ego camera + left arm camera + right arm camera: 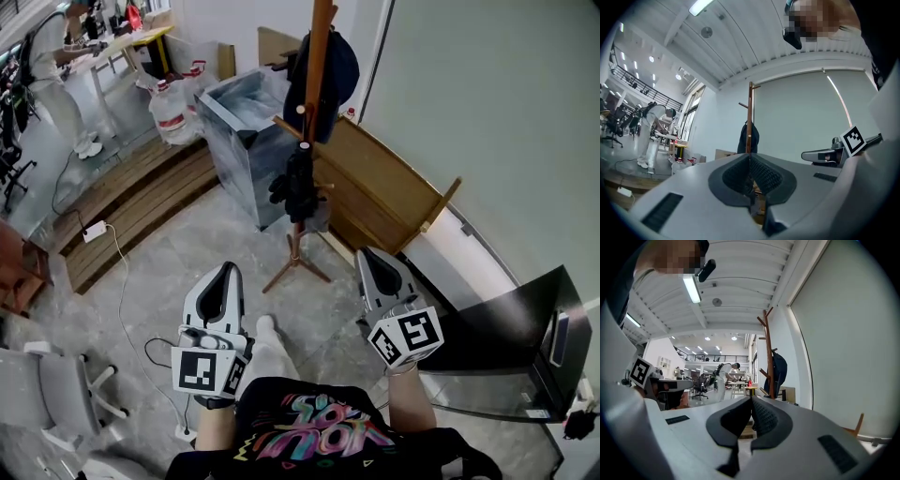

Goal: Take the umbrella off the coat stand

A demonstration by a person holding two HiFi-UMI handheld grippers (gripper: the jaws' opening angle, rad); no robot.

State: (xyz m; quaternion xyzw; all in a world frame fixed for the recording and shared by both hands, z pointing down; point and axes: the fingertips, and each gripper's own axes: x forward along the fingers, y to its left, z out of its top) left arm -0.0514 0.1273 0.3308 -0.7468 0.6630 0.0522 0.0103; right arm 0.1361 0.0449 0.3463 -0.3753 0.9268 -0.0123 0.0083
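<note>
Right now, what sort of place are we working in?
Most likely an open-plan office or lab: a worktable with a person standing at it, an office chair, ceiling strip lights, and a wooden coat stand holding a black umbrella.

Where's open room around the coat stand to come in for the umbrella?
Open: the bare floor in front of the coat stand, leftward to the cable. Crowded: grey bin close at the umbrella's left, wooden frame on its right.

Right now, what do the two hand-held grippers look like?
The left hand-held gripper and right hand-held gripper: light grey shells tapering to a beak, dark textured pads. Each carries a white cube with black square markers. Black T-shirt with multicoloured print.
</note>
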